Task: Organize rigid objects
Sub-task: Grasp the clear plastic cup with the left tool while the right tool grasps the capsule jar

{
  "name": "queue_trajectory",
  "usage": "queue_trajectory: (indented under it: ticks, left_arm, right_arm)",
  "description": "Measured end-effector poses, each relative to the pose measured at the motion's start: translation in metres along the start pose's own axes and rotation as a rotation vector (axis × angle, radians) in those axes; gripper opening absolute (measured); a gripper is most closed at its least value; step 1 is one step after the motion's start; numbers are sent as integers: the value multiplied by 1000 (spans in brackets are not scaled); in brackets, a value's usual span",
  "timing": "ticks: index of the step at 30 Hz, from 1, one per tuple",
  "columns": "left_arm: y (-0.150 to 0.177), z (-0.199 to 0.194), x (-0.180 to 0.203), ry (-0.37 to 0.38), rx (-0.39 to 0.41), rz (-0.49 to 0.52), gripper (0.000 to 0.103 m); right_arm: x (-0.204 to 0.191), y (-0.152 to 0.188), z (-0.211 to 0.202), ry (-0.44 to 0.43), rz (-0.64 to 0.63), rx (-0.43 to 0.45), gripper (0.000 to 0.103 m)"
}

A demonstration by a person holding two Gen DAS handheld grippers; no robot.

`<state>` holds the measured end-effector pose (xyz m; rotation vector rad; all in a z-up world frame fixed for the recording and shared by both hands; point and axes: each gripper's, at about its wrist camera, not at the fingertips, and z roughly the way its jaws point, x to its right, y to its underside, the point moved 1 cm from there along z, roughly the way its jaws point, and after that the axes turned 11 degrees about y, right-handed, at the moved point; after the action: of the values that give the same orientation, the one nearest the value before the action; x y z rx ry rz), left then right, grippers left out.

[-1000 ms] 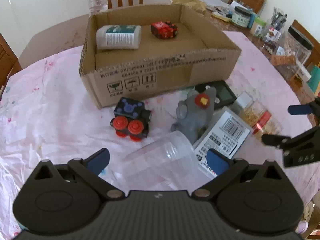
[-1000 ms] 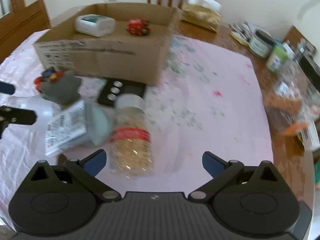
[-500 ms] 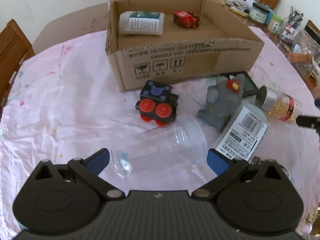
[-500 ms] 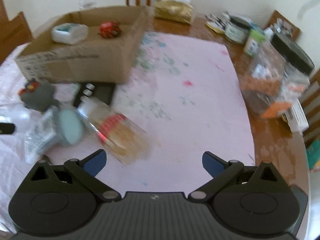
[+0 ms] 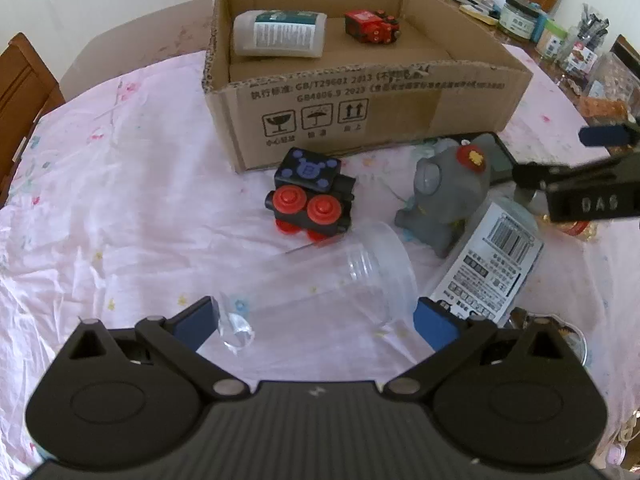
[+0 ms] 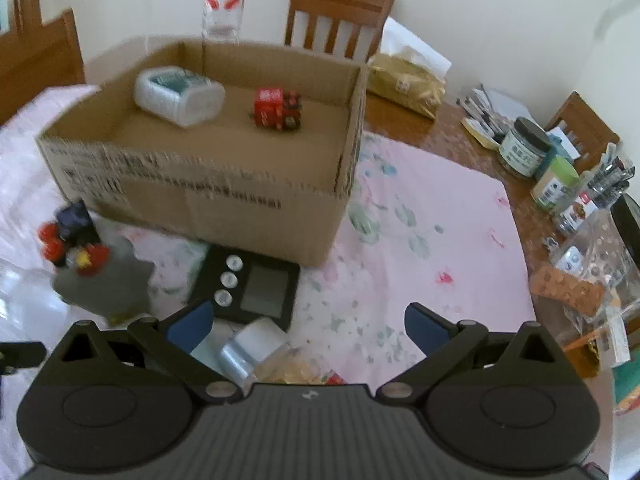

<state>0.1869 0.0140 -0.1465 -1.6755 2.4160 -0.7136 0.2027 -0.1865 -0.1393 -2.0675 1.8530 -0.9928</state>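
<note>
Left wrist view: left gripper (image 5: pixel 316 318) spread wide and empty, its blue pads flanking a clear plastic cup (image 5: pixel 320 284) lying on its side on the pink cloth, with a black toy train (image 5: pixel 310 196), a grey elephant figure (image 5: pixel 446 196) and a labelled white bottle (image 5: pixel 488 264) just beyond, in front of the cardboard box (image 5: pixel 360 96). Only this view caught the right gripper (image 5: pixel 576 176) from the side, at the far right near the elephant. Right wrist view, blurred: right gripper (image 6: pixel 306 324) released, nothing held, over a silver-capped jar (image 6: pixel 256 350) and a black digital scale (image 6: pixel 248 284) largely hidden from the left; both views showed a white bottle (image 6: pixel 178 96) and red toy (image 6: pixel 276 110) inside the box.
</note>
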Motion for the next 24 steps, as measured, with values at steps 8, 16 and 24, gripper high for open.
queue_trajectory:
  ticks: [8,16,24]
  left_arm:
    - [2,0,-5,-3,1,-40,102]
    - [9,0,-16,-56,3,-81,102]
    - [20,2,-28,-59,21,-113,102]
  right_arm:
    - [20,37,-14,5,39,-66,103]
    - [44,71,-12,-37,158,-160,103]
    - [47,78,2,-97,141,-173,103]
